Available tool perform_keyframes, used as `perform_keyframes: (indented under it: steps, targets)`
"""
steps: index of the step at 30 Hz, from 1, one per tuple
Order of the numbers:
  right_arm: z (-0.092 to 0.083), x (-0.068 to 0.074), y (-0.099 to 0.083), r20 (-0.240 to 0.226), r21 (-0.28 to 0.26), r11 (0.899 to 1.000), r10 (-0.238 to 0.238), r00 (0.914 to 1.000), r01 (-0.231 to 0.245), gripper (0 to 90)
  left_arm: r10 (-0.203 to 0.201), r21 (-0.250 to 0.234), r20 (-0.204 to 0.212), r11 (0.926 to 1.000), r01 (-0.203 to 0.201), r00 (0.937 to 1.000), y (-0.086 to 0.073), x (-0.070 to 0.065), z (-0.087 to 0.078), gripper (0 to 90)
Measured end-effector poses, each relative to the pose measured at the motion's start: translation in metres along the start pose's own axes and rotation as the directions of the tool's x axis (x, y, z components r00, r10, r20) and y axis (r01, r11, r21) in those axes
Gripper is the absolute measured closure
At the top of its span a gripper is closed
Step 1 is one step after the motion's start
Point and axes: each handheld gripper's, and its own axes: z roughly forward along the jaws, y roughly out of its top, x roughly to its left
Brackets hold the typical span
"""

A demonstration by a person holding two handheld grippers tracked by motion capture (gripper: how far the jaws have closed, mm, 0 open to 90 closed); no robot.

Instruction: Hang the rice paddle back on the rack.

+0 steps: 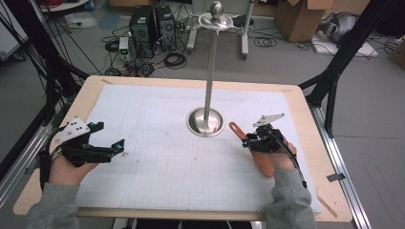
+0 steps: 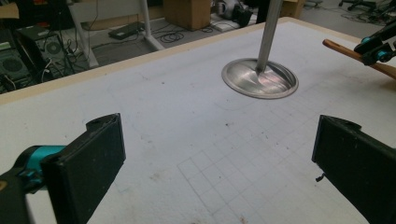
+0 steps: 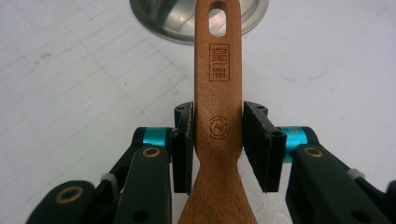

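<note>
Right gripper (image 3: 217,140) jaws: closed on the handle of a wooden spatula (image 3: 218,93), 1 pad pressed against each narrow side; the gap is no wider than the handle.
Grip point: on the handle just above where the wood flares wider, level with a round burnt-in mark.
Wooden spatula, details: handle end carries an oblong hanging hole and a stamped emblem; that end points at the stand base.
Wooden spatula, place: right half of the table, nearer the right edge than the centre, handle tip just beside the stand base; the high view shows the wider end (image 1: 265,163) under the person's right hand (image 1: 279,160).
Left gripper (image 2: 219,149) jaws: wide apart, nothing between the 2 pads, bare mat beneath.
Left gripper, place: near the left edge of the table, aimed across the mat at the stand.
Left hand (image 1: 67,167): wraps the gripper body, grey sleeve behind it.
Stand base (image 1: 206,121): round metal dish, about mid-table, slightly toward the far edge.
Stand pole (image 1: 209,81): upright from the dish, ball and arms at the top.
Mat (image 1: 157,157): white, gridded, covers most of the wooden table (image 1: 90,95).
</note>
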Motion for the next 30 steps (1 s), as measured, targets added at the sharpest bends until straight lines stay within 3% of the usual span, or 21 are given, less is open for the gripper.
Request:
perform_keyframes:
  steps: [16,30]
  targets:
    - [-0.027,0.002,-0.001,0.022,-0.088,0.996,0.022,0.9995,-0.02,64.7,0.002,0.001,0.02,1.0,-0.002,0.9998,0.003,-0.002,0.009,3.1]
    - [-0.053,0.004,0.0,0.031,-0.194,0.981,0.017,0.9994,-0.01,64.7,0.009,0.002,0.031,1.0,-0.009,0.9995,0.005,-0.004,0.012,3.1]
